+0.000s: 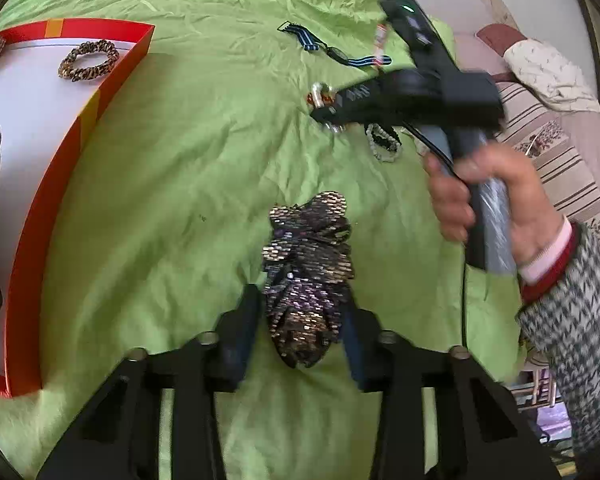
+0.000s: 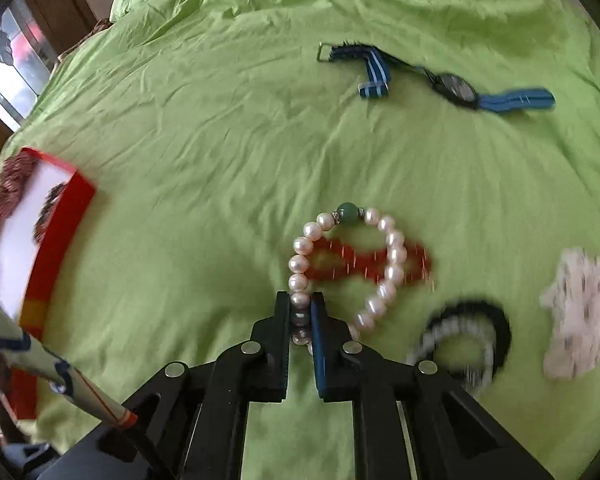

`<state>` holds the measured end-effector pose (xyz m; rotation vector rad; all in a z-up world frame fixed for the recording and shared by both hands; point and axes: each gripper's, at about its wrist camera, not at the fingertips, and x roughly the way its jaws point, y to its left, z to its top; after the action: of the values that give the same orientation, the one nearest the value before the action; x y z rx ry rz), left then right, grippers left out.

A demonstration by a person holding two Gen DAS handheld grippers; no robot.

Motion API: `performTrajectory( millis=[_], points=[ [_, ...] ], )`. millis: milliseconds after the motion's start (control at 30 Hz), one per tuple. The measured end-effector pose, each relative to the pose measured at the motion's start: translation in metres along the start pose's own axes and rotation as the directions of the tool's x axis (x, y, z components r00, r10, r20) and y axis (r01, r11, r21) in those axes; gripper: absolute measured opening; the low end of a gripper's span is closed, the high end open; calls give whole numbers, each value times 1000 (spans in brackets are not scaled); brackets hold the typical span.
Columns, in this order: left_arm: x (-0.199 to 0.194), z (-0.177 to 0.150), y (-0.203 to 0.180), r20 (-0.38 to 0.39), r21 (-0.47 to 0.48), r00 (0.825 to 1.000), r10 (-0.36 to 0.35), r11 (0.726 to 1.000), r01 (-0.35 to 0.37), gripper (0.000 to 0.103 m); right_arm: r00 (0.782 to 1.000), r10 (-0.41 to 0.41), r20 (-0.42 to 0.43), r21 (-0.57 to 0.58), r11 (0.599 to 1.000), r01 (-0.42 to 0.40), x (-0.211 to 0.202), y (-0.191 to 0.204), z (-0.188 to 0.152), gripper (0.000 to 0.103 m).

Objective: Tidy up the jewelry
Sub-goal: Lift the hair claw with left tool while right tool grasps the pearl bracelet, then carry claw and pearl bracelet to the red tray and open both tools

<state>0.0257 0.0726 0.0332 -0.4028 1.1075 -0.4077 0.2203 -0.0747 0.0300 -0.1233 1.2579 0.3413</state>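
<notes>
My left gripper (image 1: 300, 312) is shut on a sequined scrunchie (image 1: 308, 268) and holds it over the green sheet. My right gripper (image 2: 300, 312) is shut on a pearl bracelet (image 2: 380, 276) with one green bead, held just above a red bead bracelet (image 2: 416, 264). In the left wrist view the right gripper (image 1: 328, 118) is blurred, far right, over the pile of jewelry. The red box (image 1: 32, 240) with a white floor stands at the left and holds a leopard scrunchie (image 1: 89, 60) and other dark pieces. The box also shows in the right wrist view (image 2: 60, 240).
A blue striped watch (image 2: 452, 88) lies at the back on the sheet, also in the left wrist view (image 1: 336, 50). A black and white bracelet (image 2: 464, 344) and a white lace scrunchie (image 2: 580, 312) lie at the right. The green sheet (image 1: 180, 160) covers the bed.
</notes>
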Motion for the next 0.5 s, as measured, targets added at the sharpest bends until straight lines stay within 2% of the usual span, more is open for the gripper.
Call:
performTrajectory(
  millis=[167, 233, 333, 500],
  points=[
    [-16, -9, 3, 10, -35, 1000, 11, 999, -11, 29, 999, 42, -26, 68, 997, -40, -26, -9, -50, 10],
    [-24, -13, 3, 15, -49, 1000, 7, 999, -6, 27, 997, 82, -9, 108, 991, -81, -43, -11, -83, 10],
    [-36, -17, 1, 30, -53, 999, 12, 999, -10, 25, 991, 131, 38, 156, 978, -135, -72, -16, -125, 10],
    [-49, -24, -2, 44, -70, 999, 3, 998, 1, 25, 972, 199, 128, 226, 948, -224, -115, -21, -175, 10]
  ],
)
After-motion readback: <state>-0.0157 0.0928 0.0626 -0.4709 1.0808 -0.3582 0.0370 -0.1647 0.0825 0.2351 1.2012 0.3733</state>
